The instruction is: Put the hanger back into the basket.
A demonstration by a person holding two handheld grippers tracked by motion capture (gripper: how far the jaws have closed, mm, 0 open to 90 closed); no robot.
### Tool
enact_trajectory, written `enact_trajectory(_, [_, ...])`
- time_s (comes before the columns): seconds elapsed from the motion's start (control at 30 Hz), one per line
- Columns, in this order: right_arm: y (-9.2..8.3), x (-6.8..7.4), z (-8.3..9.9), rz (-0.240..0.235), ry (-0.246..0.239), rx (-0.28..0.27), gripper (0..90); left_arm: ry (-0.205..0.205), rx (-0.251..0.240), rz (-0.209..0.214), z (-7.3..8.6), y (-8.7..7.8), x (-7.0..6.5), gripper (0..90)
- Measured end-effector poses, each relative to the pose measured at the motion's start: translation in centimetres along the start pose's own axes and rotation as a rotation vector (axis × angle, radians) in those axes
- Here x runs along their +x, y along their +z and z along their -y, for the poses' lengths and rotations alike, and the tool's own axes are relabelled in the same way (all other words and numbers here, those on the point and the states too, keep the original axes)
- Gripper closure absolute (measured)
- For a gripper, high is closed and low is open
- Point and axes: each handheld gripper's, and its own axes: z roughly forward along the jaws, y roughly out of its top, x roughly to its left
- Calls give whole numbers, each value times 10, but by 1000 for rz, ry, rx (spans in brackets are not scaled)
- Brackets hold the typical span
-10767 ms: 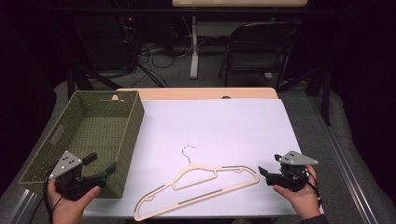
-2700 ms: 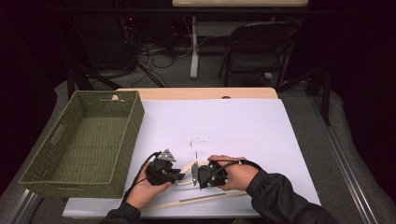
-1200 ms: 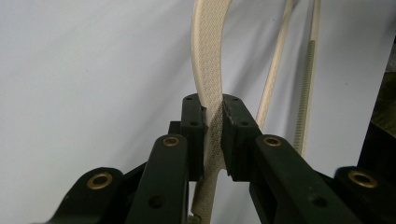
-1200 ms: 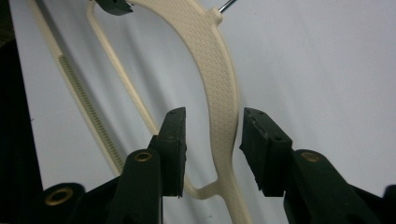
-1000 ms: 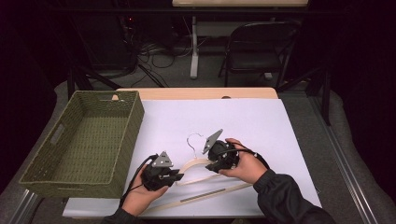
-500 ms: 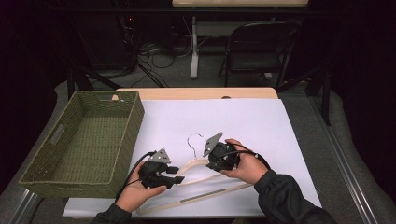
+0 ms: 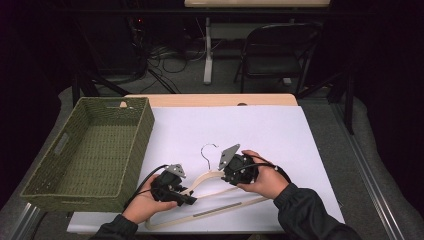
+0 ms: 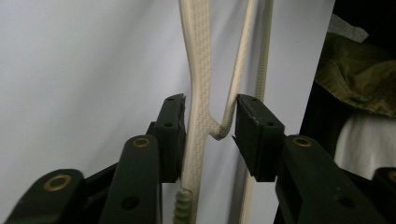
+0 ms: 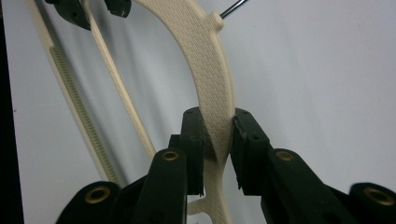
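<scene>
Since half a second ago little has shifted: the left gripper sits a touch lower on the hanger, and the right gripper holds the same spot near the neck.

In the right gripper view the fingers are closed on the hanger's broad textured arm, both pads pressed against it. In the left gripper view the fingers straddle two of the hanger's strips; one pad touches the wide strip, the other seems to meet the thin curved strip at its notch, though the contact there is hard to judge, so it looks like a loose grip on the hanger rather than a firm clamp.

From above, both hands cover much of the hanger's middle; its wire hook pokes out behind the right gripper, and its lower bar runs to the near edge of the white sheet on the table. The person's sleeves are cut off by the bottom edge.

The green woven basket stands at the table's left, just beside the left hand; its inside appears bare.
</scene>
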Motion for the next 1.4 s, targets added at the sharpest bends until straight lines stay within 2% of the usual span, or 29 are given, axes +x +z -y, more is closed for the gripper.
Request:
enact_trajectory(0.1, [-1, 1, 0, 4, -3, 0, 758, 0, 7, -4, 0, 1, -1, 673])
enact_trajectory(0.2, [-2, 2, 1, 1, -4, -5, 754, -2, 7, 21, 0, 0, 0, 692])
enact_trajectory(0.23, [-4, 2, 1, -7, 7, -12, 728, -2, 6, 24, 0, 0, 0, 698])
enact_trajectory(0.27, [-5, 2, 1, -18, 15, -19, 680, -4, 9, 9, 0, 0, -2, 703])
enact_trajectory(0.3, [-9, 1, 2, -25, 20, -32, 615, -1, 10, 13, 0, -1, -2, 709])
enact_trajectory(0.37, [-18, 1, 4, -35, 32, -66, 530, 0, 2, 48, 1, -3, -2, 737])
enact_trajectory(0.5, [-43, 2, 16, -56, 67, -149, 471, 2, -39, 126, 2, -11, -6, 846])
enact_trajectory(0.57, [-53, 0, 23, -58, 92, -184, 455, 21, -50, 98, 1, -14, -8, 857])
enact_trajectory(0.63, [-60, -1, 30, -50, 109, -202, 442, 1, -86, 138, 1, -19, -9, 867])
enact_trajectory(0.67, [-63, -2, 34, -37, 117, -202, 439, 5, -103, 110, 0, -22, -10, 867])
enact_trajectory(0.7, [-65, -3, 38, -27, 130, -208, 434, 14, -109, 96, 0, -24, -11, 867])
enact_trajectory(0.77, [-70, -5, 42, -11, 137, -183, 433, 18, -122, 80, -2, -28, -13, 868])
enact_trajectory(0.83, [-72, -8, 48, -7, 155, -182, 433, 31, -120, 45, -3, -32, -16, 868])
enact_trajectory(1.07, [-77, -14, 62, 18, 203, -186, 433, 27, -151, 9, -4, -48, -21, 868])
enact_trajectory(1.1, [-78, -15, 64, 21, 202, -185, 433, 25, -153, -9, -4, -52, -22, 868])
enact_trajectory(1.2, [-77, -17, 68, 25, 221, -199, 433, 25, -174, -27, -4, -65, -23, 868])
enact_trajectory(1.33, [-76, -20, 71, 30, 230, -191, 431, 34, -199, -55, -2, -85, -25, 868])
enact_trajectory(1.37, [-77, -21, 72, 28, 228, -168, 431, 39, -204, -65, -2, -89, -25, 868])
enact_trajectory(1.4, [-76, -21, 73, 37, 232, -178, 431, 37, -215, -74, -1, -95, -25, 868])
